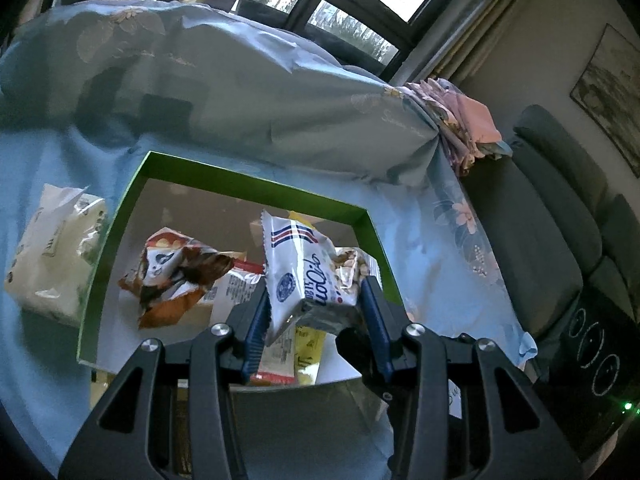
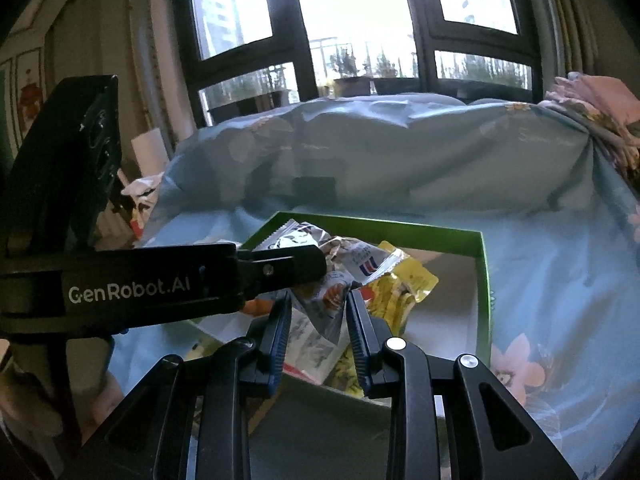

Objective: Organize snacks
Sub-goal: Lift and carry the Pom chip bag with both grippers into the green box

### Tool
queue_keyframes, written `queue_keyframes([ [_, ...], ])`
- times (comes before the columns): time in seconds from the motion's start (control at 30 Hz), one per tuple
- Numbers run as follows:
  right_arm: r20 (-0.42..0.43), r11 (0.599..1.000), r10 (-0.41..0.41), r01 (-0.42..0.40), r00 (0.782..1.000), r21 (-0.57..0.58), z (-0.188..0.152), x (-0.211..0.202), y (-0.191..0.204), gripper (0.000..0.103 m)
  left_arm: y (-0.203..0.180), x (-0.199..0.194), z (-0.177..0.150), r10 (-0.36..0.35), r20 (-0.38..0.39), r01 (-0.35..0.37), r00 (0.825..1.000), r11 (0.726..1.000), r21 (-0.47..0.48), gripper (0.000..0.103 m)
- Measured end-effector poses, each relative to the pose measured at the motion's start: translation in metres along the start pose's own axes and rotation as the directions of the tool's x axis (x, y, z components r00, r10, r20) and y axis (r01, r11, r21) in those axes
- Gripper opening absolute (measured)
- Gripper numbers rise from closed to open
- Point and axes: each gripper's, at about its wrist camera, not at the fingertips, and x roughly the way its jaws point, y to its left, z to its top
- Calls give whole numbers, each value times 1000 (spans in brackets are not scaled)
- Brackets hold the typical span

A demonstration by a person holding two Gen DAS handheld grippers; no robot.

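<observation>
My left gripper (image 1: 316, 300) is shut on a white snack bag (image 1: 304, 268) with red and blue stripes and a picture of nuts, held above the green box (image 1: 256, 186). Inside the box lie an orange-brown panda bag (image 1: 176, 276), a yellow packet (image 1: 308, 344) and a red-and-white packet (image 1: 240, 284). My right gripper (image 2: 318, 312) is shut on a grey-white packet (image 2: 316, 328) over the near side of the same green box (image 2: 484, 280). The left gripper (image 2: 316, 262) reaches in from the left of the right wrist view, over the striped bag (image 2: 366, 262) and the yellow packet (image 2: 400, 286).
A pale bag (image 1: 52, 248) lies outside the box on its left. Blue floral cloth (image 1: 440, 272) covers the table and a bulky mound (image 1: 240, 92) behind. To the right stands a grey sofa (image 1: 540, 240), with a black device (image 1: 596, 352) at the table's right corner. Windows are at the back.
</observation>
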Motion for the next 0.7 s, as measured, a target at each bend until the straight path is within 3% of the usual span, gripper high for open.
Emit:
queue_keyframes([
  [0.7, -67, 999, -41, 39, 997, -31, -1, 32, -7, 30, 13, 25, 3, 1, -22, -2, 1000, 1000, -9, 45],
])
